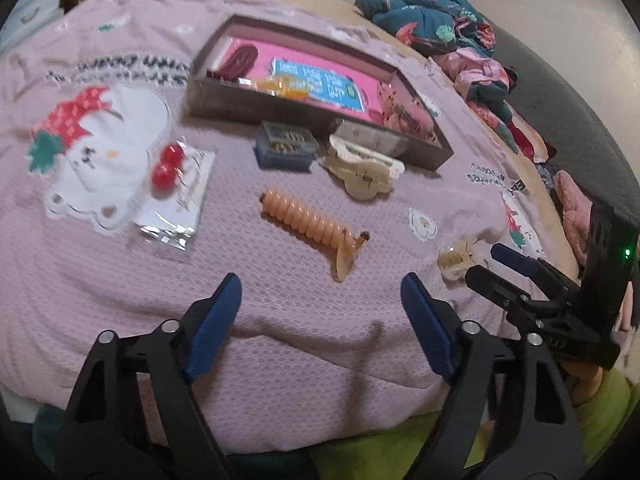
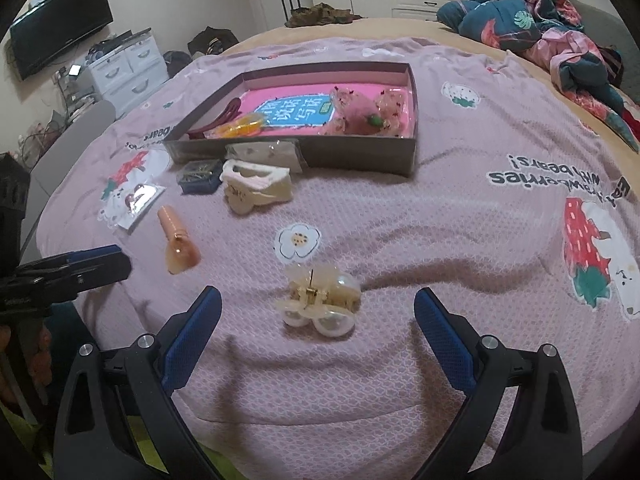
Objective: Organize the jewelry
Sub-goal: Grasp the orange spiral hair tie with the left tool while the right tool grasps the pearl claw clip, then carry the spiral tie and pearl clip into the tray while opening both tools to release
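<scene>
- Both grippers hang nearest, jaws wide and empty: left gripper [image 1: 320, 312] faces the peach spiral clip [image 1: 312, 228], right gripper [image 2: 318, 332] frames the pearl claw clip [image 2: 320, 304], likely lining up grasps.
- Pink bedspread [image 2: 460, 240] carries everything.
- Open box [image 2: 360, 156], mid-bed, probably collects pieces.
- Cream claw clip [image 2: 256, 192] and earring packet [image 1: 180, 196] wait before it.
</scene>
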{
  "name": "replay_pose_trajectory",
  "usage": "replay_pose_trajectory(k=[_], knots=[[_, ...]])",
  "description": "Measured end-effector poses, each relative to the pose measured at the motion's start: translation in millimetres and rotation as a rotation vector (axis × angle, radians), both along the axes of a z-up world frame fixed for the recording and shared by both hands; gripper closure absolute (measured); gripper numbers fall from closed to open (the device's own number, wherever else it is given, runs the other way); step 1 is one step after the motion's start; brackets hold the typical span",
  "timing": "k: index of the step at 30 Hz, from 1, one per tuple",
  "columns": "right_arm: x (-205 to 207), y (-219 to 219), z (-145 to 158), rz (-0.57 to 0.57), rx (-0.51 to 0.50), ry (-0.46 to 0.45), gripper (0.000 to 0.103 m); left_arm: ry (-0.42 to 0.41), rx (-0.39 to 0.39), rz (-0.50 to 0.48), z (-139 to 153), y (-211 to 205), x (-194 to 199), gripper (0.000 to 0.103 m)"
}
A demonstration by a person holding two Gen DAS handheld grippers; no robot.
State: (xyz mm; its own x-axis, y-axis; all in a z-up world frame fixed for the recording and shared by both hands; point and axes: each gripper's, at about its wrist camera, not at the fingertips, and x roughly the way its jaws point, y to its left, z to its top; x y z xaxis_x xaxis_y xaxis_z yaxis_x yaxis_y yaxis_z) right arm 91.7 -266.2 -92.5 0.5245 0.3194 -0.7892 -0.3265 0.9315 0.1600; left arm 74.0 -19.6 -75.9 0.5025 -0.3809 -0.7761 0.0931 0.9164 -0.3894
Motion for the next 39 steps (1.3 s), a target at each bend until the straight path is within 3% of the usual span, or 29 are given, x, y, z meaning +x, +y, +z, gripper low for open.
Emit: replay_pose_trajectory(k=[14, 16, 20, 23, 25, 28, 33, 39], knots=[[10, 3, -16, 0.021, 0.013, 0.037, 0.027, 0.061, -0.062, 0.031, -15, -17, 44, 0.034], [11, 4, -17, 0.026, 0.014, 0.038, 0.031, 0.062, -0.057, 0.039, -16, -19, 51, 0.034], [13, 7, -19, 0.041, 0.004, 0.031, 0.053, 0.061, -0.021, 0.044, -17, -25, 62, 0.036], [14, 5, -21, 0.046, 0.008, 0.017, 0.056, 0.044, 0.044, 0.044, -16, -32, 66, 0.052], [14, 5, -21, 0.051, 0.009, 0.01, 0.056, 0.037, 0.081, 0.047, -17, -33, 69, 0.068], [15, 5, -20, 0.056, 0.016, 0.004, 0.056, 0.028, 0.097, 0.044, -17, -32, 68, 0.07], [18, 1, -17, 0.053, 0.023, -0.002, 0.056, 0.009, 0.094, 0.036, -16, -29, 62, 0.085], [22, -1, -14, 0.045, 0.029, -0.004, 0.056, 0.005, 0.084, 0.02, -14, -27, 52, 0.085]])
